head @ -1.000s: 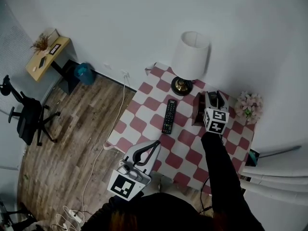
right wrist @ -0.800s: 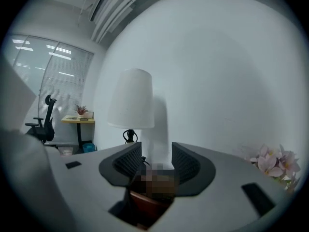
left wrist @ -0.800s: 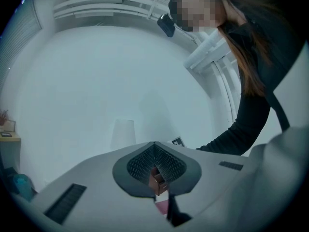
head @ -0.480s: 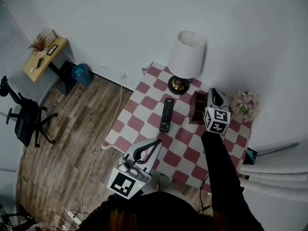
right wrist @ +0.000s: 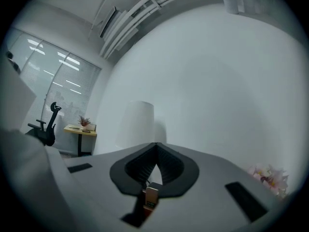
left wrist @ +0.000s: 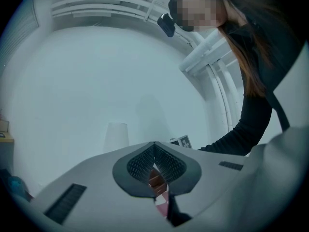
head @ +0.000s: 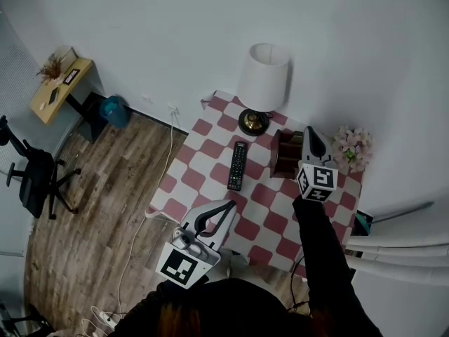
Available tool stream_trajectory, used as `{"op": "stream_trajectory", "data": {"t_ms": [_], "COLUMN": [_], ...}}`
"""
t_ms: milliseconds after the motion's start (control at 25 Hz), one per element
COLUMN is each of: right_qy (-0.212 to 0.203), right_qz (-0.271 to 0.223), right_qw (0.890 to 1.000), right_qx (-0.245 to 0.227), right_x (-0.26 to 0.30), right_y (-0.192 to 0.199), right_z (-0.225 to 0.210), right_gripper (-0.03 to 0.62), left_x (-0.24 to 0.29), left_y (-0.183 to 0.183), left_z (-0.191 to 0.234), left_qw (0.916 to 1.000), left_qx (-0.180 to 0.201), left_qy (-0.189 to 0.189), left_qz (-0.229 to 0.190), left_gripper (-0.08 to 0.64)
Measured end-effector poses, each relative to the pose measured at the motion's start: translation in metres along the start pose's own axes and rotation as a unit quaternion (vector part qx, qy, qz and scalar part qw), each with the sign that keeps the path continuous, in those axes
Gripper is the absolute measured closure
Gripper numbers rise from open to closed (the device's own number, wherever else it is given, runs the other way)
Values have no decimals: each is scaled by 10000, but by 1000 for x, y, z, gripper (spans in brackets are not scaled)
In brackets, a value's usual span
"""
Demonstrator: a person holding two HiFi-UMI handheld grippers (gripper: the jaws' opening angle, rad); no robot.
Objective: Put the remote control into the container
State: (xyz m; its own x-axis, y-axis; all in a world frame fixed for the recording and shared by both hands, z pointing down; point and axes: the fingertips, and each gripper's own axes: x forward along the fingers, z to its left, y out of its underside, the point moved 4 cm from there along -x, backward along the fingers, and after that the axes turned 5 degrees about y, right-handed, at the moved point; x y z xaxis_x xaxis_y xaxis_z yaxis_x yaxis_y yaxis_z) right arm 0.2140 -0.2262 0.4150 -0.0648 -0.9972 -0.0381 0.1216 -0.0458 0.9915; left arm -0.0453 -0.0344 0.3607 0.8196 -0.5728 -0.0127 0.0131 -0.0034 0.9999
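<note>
The left gripper (head: 229,208) hovers over the near edge of the table (head: 198,153), its jaws clenched together on nothing. The remote (head: 237,165) lies flat mid-table, pointing near to far, untouched and outside the container (head: 283,154), which stands to its right. The right gripper (head: 311,133) hangs above the container's right side. Its jaws have just closed, empty.
</note>
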Motion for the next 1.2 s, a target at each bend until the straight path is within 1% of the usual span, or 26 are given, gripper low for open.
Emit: {"op": "stream_trajectory", "data": {"t_ms": [280,480,600,760,1000,1200], "right_qy": [-208,-255,-232,-233,-340,-478], "right_qz": [-477,-581,-552,-494,-375,-76], "right_qw": [9979,9974,9972,9956,9962,9959], "right_qx": [387,347,458,760,714,769], "right_x": [-39,-69,-88,-115,-158,-192], "right_y": [-33,-47,-53,-60,-65,-62], "right_z": [8,14,19,23,34,42], "right_gripper": [577,577,577,577,576,576], "left_x": [4,8,11,14,18,20], "left_y": [0,1,0,-1,1,5], "left_z": [-7,-13,-15,-20,-24,-23], "left_qw": [10000,9999,9998,9996,9994,9993], "left_qx": [-34,-25,-36,-5,-16,13], "left_qy": [80,140,161,233,327,331], "left_qz": [-22,-49,-93,-135,-135,-160], "left_gripper": [558,558,558,558,558,558]}}
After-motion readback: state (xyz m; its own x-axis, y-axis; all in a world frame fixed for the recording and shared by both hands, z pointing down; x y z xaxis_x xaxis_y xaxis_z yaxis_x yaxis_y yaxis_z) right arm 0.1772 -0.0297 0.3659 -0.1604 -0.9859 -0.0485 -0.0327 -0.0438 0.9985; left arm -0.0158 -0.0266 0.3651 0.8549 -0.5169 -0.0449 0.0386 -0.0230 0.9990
